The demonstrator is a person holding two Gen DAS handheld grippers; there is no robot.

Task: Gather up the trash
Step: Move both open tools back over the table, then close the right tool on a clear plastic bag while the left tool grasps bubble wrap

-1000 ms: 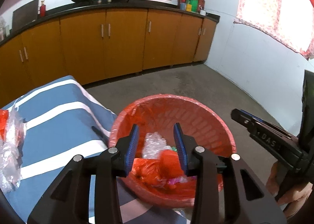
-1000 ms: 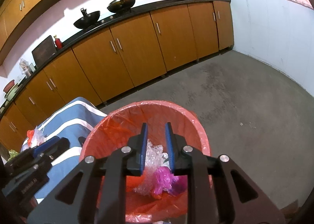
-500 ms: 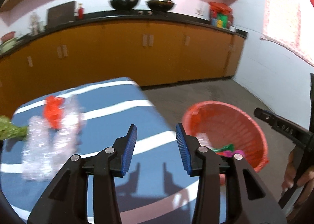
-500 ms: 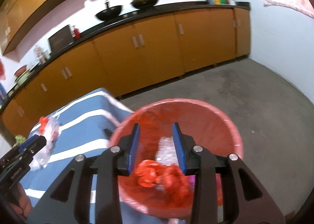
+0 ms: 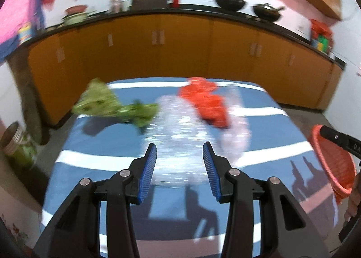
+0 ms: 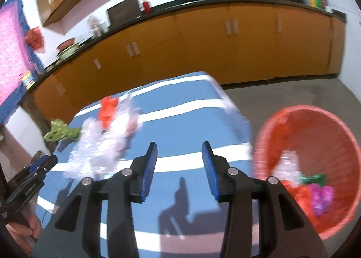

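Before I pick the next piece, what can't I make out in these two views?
- Clear wrap, left view: motion blur hides its edges.
- Red bag: blurred; whether under the wrap, unclear.
- Basket, left view: cut off by edge.
- Green wrapper, right view: too blurred to identify.

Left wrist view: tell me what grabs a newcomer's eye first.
The trash heaped on the blue striped table: a clear plastic bag in the middle, a red bag behind it and a green wrapper to its left. The left gripper faces the pile with jaws open. The red basket sits off the table's right edge.
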